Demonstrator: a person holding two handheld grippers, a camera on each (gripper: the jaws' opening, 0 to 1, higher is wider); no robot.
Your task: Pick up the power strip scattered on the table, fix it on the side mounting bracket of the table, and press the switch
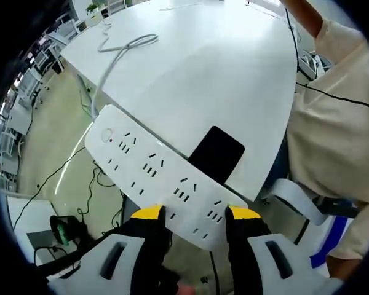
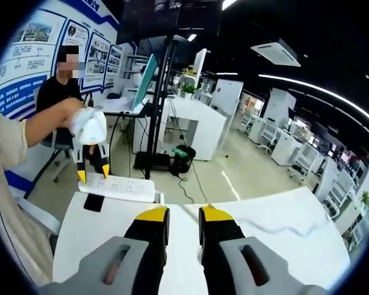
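One power strip, one black bracket, one table, two grippers.

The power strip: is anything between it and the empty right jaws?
Nothing visible. The right gripper hangs over bare white table, and the power strip lies at the far edge, already clamped by the left gripper. A black pad lies off to the side.

The power strip is smooth white plastic; the table top is matt white.

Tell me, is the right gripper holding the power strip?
No, the right gripper hangs bare over the table, while the left gripper grips the power strip at its end.
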